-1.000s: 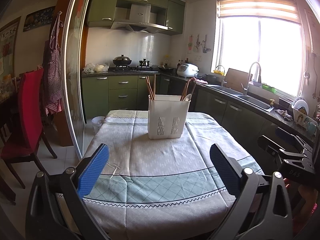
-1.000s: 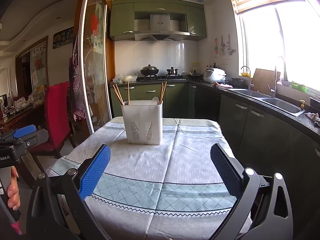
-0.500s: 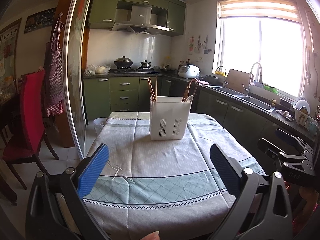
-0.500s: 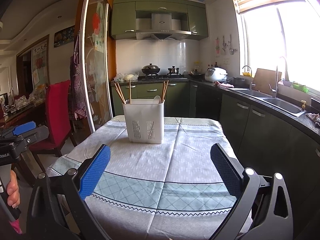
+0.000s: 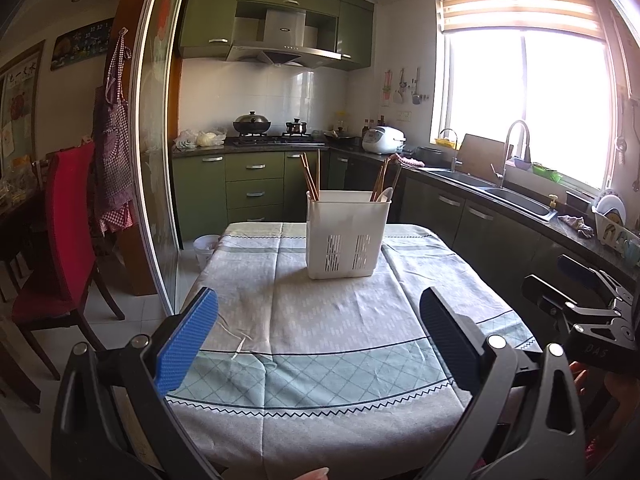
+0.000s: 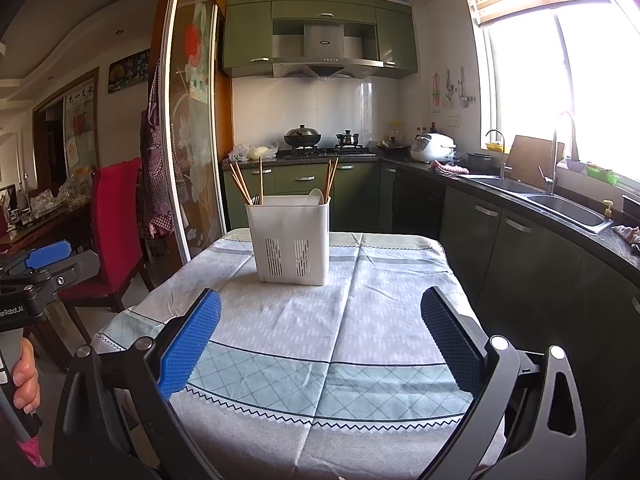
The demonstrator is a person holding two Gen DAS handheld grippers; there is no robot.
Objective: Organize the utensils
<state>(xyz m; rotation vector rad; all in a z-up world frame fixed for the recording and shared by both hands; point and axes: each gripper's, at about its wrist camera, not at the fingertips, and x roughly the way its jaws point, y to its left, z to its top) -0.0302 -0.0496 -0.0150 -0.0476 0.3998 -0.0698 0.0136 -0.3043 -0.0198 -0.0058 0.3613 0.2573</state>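
Note:
A white slotted utensil holder (image 5: 347, 234) (image 6: 291, 239) stands upright on the table toward its far end. Wooden chopsticks (image 5: 310, 176) (image 6: 241, 183) stick up in its left part, more chopsticks (image 5: 381, 178) (image 6: 331, 174) and a white spoon (image 6: 315, 197) in its right part. My left gripper (image 5: 318, 320) is open and empty, low over the near edge of the table. My right gripper (image 6: 320, 322) is open and empty too, also near the front edge. Each gripper shows at the edge of the other's view.
The table carries a grey and green patterned cloth (image 5: 320, 332). A red chair (image 5: 66, 224) stands left of it by a glass sliding door (image 5: 156, 160). Green kitchen cabinets, a stove and a sink counter (image 5: 500, 196) run behind and to the right.
Both views have shifted slightly; the holder sits a little higher and nearer in frame. Both grippers stay open and empty.

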